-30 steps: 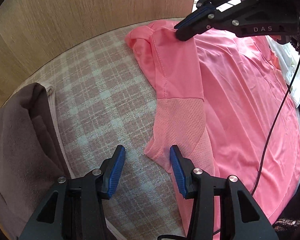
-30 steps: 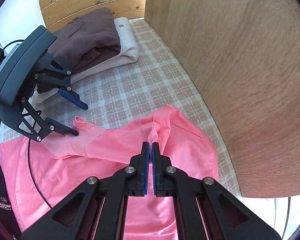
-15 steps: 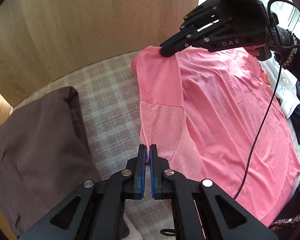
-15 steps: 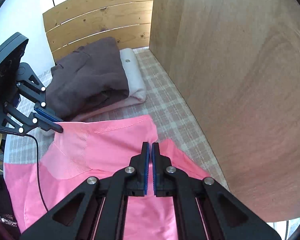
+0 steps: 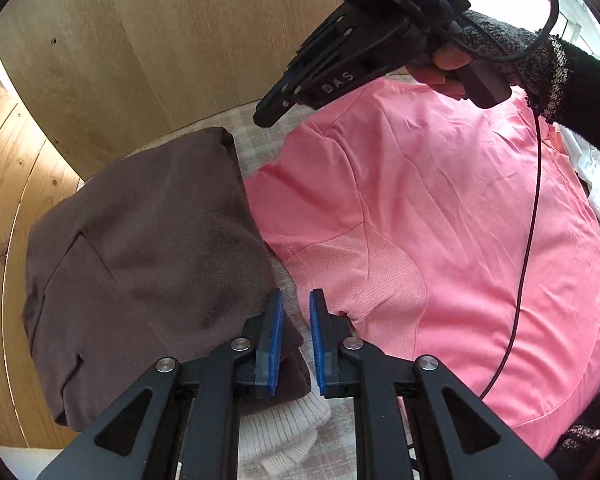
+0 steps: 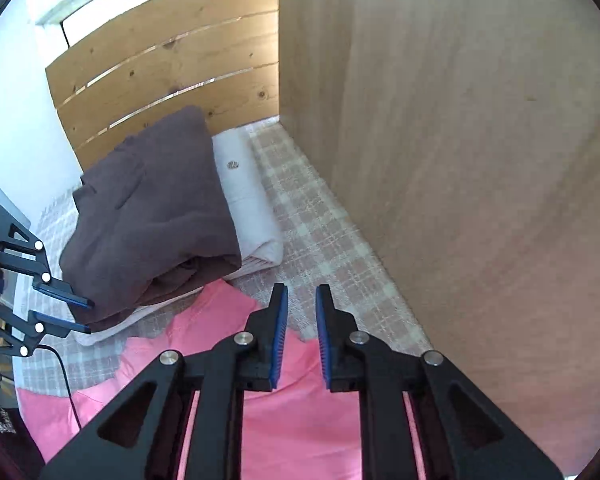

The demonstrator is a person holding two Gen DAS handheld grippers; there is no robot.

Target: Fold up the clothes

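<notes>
The pink shirt (image 5: 440, 208) lies spread on the plaid bed sheet (image 6: 320, 240), and its short sleeve (image 5: 308, 208) lies flat beside a folded brown garment (image 5: 148, 240). My left gripper (image 5: 296, 296) hovers over the brown garment's edge, just left of the mesh underarm panel. Its jaws are opening with nothing between them. In the right wrist view my right gripper (image 6: 300, 292) is above the shirt's shoulder edge (image 6: 220, 320). Its jaws are also opening and hold nothing. Each gripper shows in the other's view: the right gripper (image 5: 268, 116) and the left gripper (image 6: 86, 316).
The brown garment (image 6: 152, 216) rests on a folded white one (image 6: 248, 204) by the slatted headboard (image 6: 168, 68). A wooden panel (image 6: 480, 160) walls the bed's far side. White clothing (image 5: 596, 180) lies past the shirt. A black cable (image 5: 528, 240) hangs across the shirt.
Both grippers were shut on the pink shirt half a second ago, the left on the sleeve corner. Both have let go and risen. The sleeve now lies flat nearer the brown stack.
</notes>
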